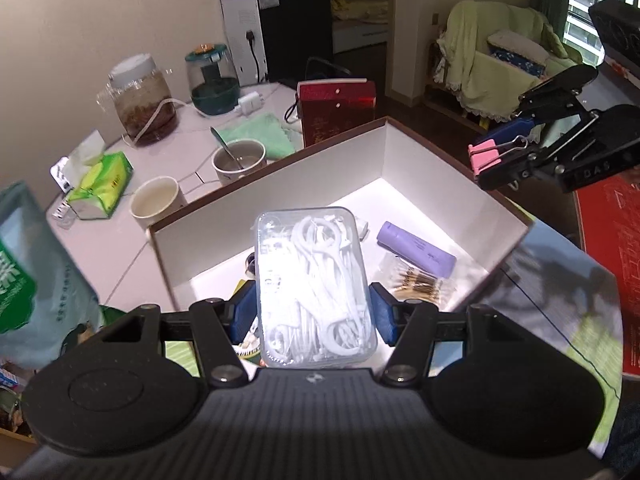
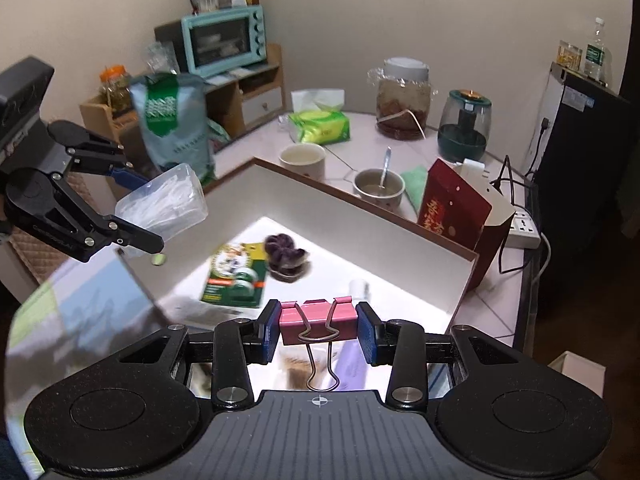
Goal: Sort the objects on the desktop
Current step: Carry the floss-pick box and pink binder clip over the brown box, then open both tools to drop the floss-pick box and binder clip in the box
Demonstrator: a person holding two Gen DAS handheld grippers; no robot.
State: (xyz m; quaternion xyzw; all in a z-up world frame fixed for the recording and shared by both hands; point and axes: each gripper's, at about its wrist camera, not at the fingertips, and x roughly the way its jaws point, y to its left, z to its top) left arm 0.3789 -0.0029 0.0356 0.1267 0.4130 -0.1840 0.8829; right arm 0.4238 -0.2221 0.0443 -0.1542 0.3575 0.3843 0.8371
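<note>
Both loads hang over the open white-lined cardboard box [image 1: 420,168] — ready for dropping in. The left gripper [image 1: 314,312] clamps a clear plastic floss-pick case [image 1: 316,284]; the right gripper [image 2: 318,330] pinches a pink binder clip [image 2: 316,316].

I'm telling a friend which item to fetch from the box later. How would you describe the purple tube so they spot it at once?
Find the big open box with white inner walls and a brown rim on the pale table. On its floor, toward the right side in the left wrist view, lies the purple tube on its side. It is the only lilac item there, beside a clear packet of brownish sticks.
</note>
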